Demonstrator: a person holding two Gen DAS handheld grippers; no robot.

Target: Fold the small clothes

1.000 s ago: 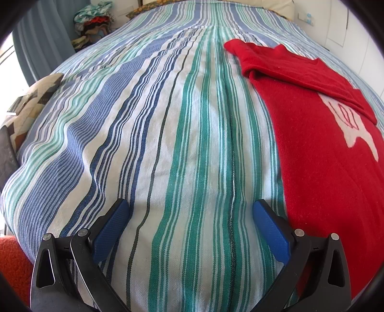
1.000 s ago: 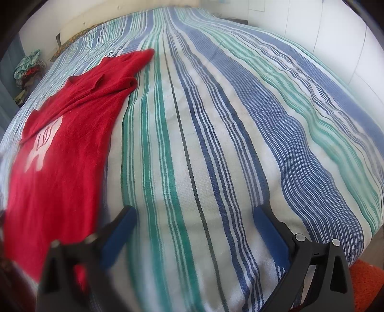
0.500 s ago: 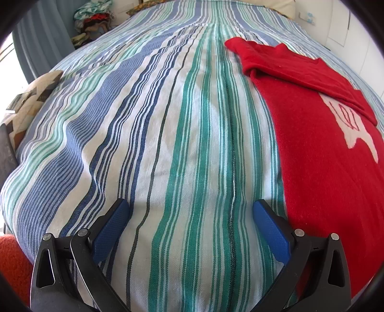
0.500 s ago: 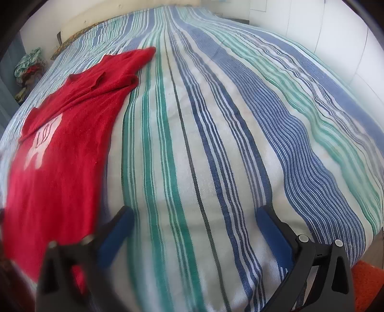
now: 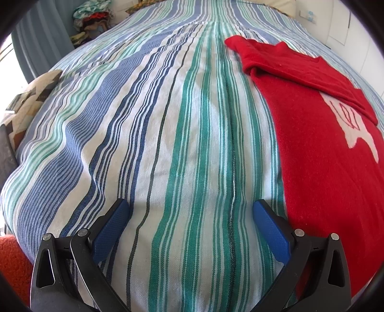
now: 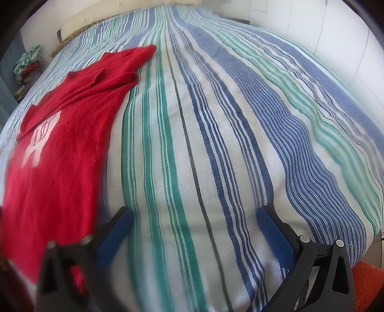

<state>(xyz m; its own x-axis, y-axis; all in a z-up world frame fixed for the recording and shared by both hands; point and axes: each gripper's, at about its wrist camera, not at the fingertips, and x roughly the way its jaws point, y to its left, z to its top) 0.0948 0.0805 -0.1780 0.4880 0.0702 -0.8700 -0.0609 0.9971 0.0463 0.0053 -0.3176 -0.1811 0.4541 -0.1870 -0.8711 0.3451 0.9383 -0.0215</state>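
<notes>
The red top [image 5: 324,148] lies flat on the striped bedspread [image 5: 168,134], between the two grippers: at the right of the left wrist view and at the left of the right wrist view [image 6: 52,153]. One sleeve [image 5: 295,69] is already folded across the chest, so it covers the upper part of a white motif [image 5: 355,129]. The far sleeve end [image 6: 141,51] reaches out toward the middle stripes.

The left gripper [image 5: 190,211] hovers over bare bedspread just beside the top's near left edge, with its jaws spread wide and nothing between them. The right gripper [image 6: 195,218] is likewise wide open and empty, over the bedspread beside the top's other edge; its left finger [image 6: 115,230] is blurred.

The step in hand looks like the approach for the next fold. To do it well, each gripper should probably slide in low at the hem corners, catch both layers of the knit, and close fully before lifting. The cloth looks soft and thick, so a shallow pinch may slip. Lifting both corners evenly and laying them up toward the neckline would likely keep the fold square and the tucked sleeve in place.

The white motif carries thin red line drawing, but no readable letters, brand or label show in either view. A pile of clothes [image 5: 93,14] sits past the bed's far left corner.
</notes>
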